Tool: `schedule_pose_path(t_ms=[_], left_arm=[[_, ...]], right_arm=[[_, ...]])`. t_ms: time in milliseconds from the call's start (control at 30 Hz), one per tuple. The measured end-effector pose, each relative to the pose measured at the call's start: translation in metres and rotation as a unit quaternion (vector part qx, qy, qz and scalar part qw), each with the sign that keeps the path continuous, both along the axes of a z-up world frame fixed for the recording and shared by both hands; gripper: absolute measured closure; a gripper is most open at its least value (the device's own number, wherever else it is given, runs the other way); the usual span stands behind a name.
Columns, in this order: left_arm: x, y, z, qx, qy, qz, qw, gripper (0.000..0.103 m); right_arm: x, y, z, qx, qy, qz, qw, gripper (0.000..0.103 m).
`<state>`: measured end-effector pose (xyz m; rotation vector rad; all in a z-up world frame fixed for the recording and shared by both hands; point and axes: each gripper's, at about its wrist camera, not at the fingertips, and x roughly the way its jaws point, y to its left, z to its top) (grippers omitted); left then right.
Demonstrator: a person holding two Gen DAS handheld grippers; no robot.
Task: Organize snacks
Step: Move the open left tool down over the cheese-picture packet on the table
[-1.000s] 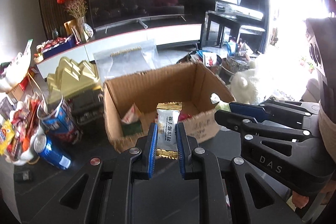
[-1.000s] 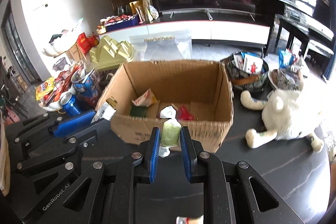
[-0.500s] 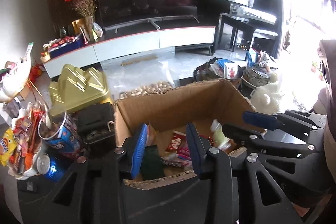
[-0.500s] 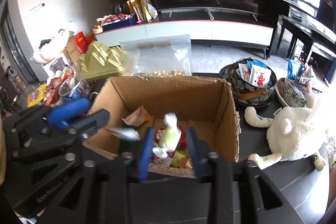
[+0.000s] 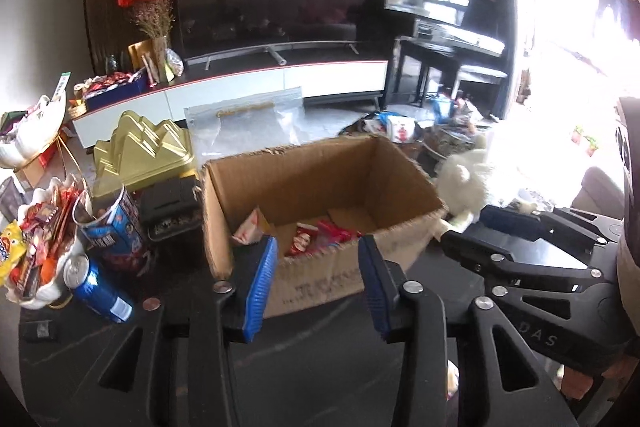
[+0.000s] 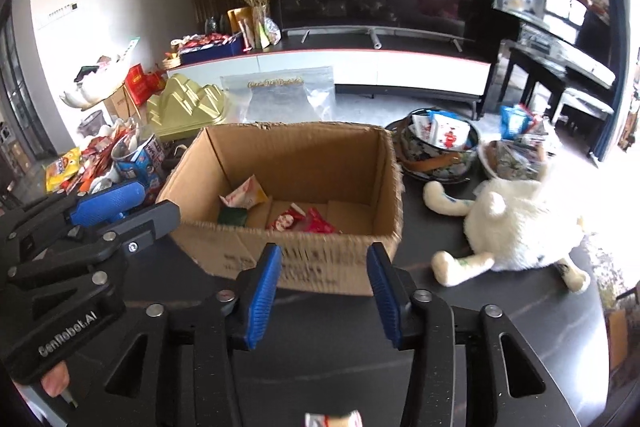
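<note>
Facing the open cardboard box [image 5: 320, 187] on the dark worktop [image 6: 340, 311], you have both tools aimed down at its near wall. Your left gripper [image 5: 316, 283] shows its blue-padded fingers [image 5: 260, 283] spread and opening, with nothing between them; only the box front shows through the gap. Your right gripper [image 6: 324, 297] is in the same condition: fingers [image 6: 262, 297] apart, opening, nothing pinched. Each tool appears in the other's view, the right one at the right edge of the left camera, the left one at the left edge of the right camera. The snacks [image 6: 298, 219] lie on the box floor: red-and-white wrappers near the middle, a dark green packet [image 6: 232, 215] beside them, and a pale folded packet [image 6: 244, 193] leaning toward the left wall. Left of the box stand a blue paper cup [image 5: 112, 227], a blue can [image 5: 98, 285] lying on its side, and a white dish heaped with loose snack packets [image 5: 36, 251]. A gold moulded lid [image 5: 148, 155] and a clear zip bag [image 5: 244, 127] sit behind the box. A white plush toy [image 6: 516, 223] lies to the right, just beside the box, with a patterned bowl [image 6: 436, 155] of packets behind it.
</note>
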<state>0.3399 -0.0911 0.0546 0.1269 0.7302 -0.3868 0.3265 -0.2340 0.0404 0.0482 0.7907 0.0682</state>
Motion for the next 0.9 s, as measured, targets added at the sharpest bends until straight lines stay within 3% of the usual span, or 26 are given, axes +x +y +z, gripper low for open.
schedule_pose_path(t_ms=[167, 567, 900], left_arm=[[-0.036, -0.011, -0.002, 0.004, -0.006, -0.035, 0.9994, 0.053], [-0.110, -0.048, -0.031, 0.020, -0.007, -0.140, 0.9899, 0.046], [-0.124, -0.065, -0.072, 0.037, 0.021, -0.175, 0.9836, 0.043]], right_arm=[[-0.049, -0.006, 0.002, -0.024, -0.013, -0.027, 0.999, 0.045], [-0.133, -0.040, -0.027, -0.005, 0.006, -0.080, 0.997, 0.037], [-0.161, -0.054, -0.068, -0.007, 0.030, -0.112, 0.993, 0.029]])
